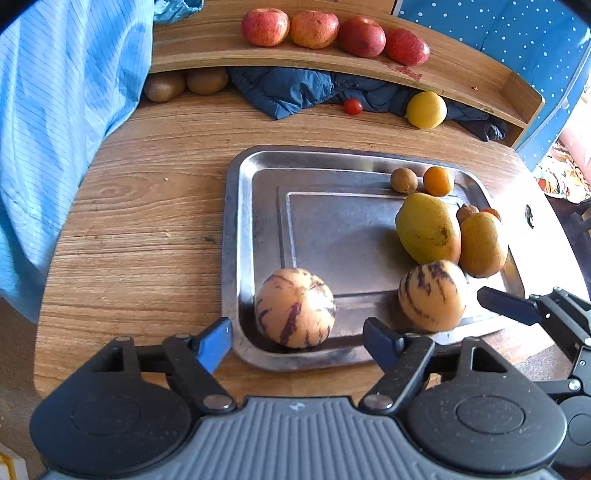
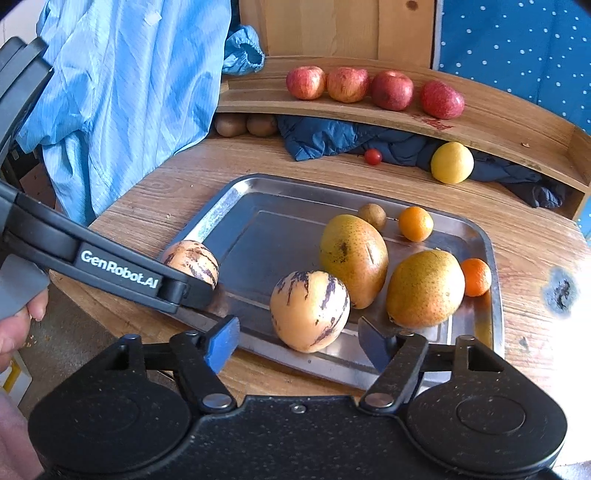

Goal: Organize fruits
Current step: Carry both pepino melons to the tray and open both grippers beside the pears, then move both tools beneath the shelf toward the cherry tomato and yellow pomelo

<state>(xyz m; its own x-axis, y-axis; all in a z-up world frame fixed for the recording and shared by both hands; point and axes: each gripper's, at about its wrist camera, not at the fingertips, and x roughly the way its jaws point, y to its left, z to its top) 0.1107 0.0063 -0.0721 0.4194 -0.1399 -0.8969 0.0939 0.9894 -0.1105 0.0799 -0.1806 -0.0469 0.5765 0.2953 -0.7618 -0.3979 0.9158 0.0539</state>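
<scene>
From the left wrist, the left gripper point(image 1: 297, 338) has its fingers spread wide and holds nothing. A striped melon point(image 1: 294, 308) sits just ahead between the two blue pads, in the near-left corner of the metal tray point(image 1: 236, 229), so the coming move turns on closing straight around it. A second striped melon point(image 1: 431, 295) rests along the tray's near edge to the right, with two pears point(image 1: 428, 229) beyond it and small round fruits, hard to name at this size, by the far-right corner. Four apples point(image 1: 334, 33) line the shelf point(image 1: 461, 74) at the table's far edge.

From the right wrist, the right gripper point(image 2: 295, 347) is likewise wide open and empty, with the second striped melon directly ahead between its fingers, its long axis tilted slightly. Each gripper looks nearest its own melon. The tray rests on the wooden table point(image 2: 535, 229).
</scene>
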